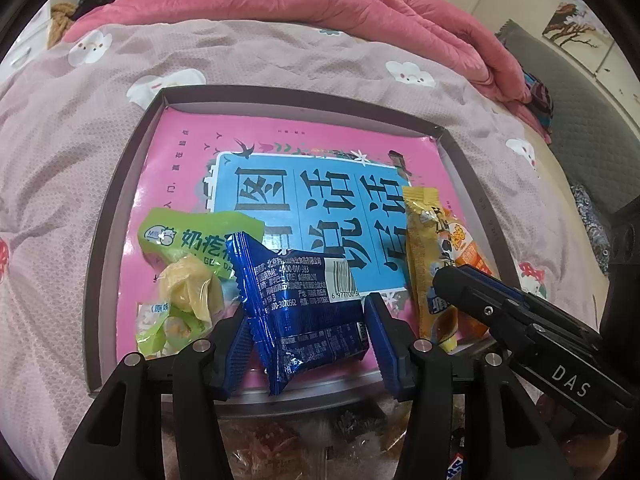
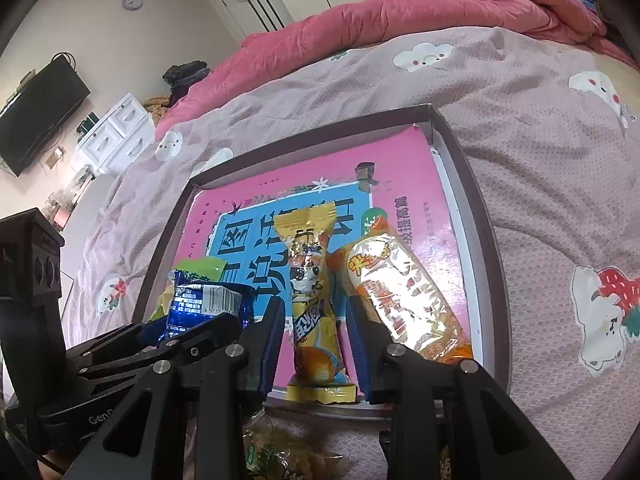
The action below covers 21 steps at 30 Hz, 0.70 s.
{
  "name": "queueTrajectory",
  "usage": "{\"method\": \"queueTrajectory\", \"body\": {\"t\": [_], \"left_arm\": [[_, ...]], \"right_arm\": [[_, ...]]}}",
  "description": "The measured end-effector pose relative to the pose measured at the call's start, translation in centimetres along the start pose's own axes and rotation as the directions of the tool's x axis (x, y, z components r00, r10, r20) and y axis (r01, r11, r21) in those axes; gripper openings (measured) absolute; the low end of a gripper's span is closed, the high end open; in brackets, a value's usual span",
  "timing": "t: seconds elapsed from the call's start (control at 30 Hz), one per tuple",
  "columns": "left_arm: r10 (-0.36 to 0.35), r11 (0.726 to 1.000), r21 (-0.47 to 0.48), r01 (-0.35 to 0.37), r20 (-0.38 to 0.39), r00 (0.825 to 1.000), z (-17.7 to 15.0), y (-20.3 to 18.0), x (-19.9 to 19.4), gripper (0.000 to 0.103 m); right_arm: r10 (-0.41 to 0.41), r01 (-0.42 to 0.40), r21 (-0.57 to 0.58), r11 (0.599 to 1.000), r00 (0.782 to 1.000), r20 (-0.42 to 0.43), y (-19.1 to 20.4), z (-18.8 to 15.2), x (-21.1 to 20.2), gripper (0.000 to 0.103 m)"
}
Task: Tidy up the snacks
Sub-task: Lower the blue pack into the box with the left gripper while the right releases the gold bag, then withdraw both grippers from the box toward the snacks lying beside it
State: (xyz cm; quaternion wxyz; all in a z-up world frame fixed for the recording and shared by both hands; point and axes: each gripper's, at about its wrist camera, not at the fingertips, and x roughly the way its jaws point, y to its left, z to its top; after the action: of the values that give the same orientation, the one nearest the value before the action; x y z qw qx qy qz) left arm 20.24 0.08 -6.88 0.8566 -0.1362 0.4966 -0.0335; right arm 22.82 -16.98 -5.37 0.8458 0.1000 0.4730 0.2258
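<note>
Left hand-held gripper (image 1: 308,344): jaws set wide astride the blue packet (image 1: 304,304), pads not visibly touching it. Right hand-held gripper (image 2: 318,344): jaws likewise apart, flanking the yellow packet (image 2: 316,312). Both packets lie at the near end of the tray (image 2: 496,264) on the bed (image 2: 552,184). Judged light, crinkly, slippery film with crushable contents; grip mid-body, gently. Orange packet (image 2: 404,300) lies just beside the yellow one, green packet (image 1: 184,276) beside the blue.
</note>
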Motion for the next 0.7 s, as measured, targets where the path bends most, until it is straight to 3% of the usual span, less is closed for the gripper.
{"method": "queueTrajectory", "body": {"t": [0.4,0.7], "left_arm": [[-0.006,1.0,-0.013,0.007,0.016,1.0,-0.2,0.3,-1.4,0.063],[-0.012,1.0,-0.006,0.013,0.033,0.999,-0.5,0.4,-2.9,0.067]], "right_arm": [[0.001,0.0,-0.013,1.0,1.0,0.025,0.3,0.0,-0.9,0.037],[-0.007,0.008,-0.02,1.0,0.998,0.062,0.5,0.1,-1.9,0.047]]}}
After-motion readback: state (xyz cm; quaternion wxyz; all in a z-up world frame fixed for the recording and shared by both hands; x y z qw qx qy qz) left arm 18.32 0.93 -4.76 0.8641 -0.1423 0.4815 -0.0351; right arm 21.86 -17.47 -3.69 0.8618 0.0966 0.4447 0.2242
